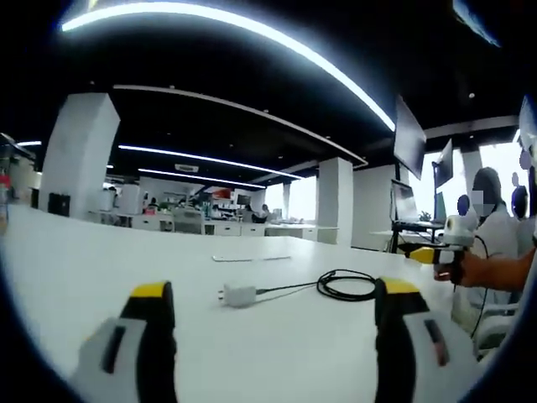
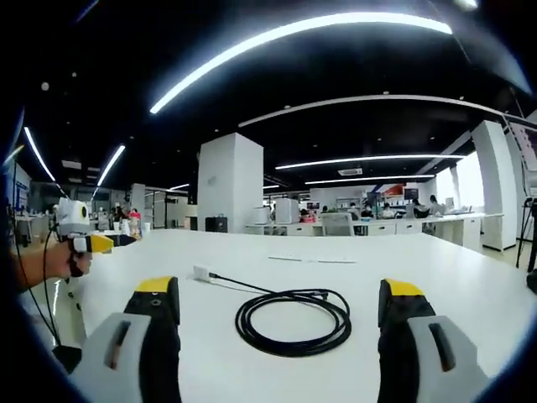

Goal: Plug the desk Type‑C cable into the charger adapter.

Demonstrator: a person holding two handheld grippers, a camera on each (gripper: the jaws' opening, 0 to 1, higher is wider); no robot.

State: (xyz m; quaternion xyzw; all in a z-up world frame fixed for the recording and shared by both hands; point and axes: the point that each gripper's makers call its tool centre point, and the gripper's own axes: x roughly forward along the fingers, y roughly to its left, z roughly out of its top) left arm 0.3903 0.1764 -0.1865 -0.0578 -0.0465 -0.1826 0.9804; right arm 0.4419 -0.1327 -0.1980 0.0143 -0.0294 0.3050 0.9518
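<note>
Both tools hang wide open and empty over the white counter (image 2: 470, 277).

The small white charger adapter (image 1: 238, 295) lies on the counter, the black coiled Type-C cable (image 2: 294, 320) running from it; left tool (image 1: 275, 332) and right tool (image 2: 279, 332) stay clear of both.

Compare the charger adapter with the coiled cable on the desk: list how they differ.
The charger adapter is white; the Type-C cable is black. The adapter is a small blocky body, whereas the cable is long and thin, wound in a loose coil. The adapter lies at one end of the cable's straight run, the coil at the other. Both rest on the white desk, ungripped.
</note>
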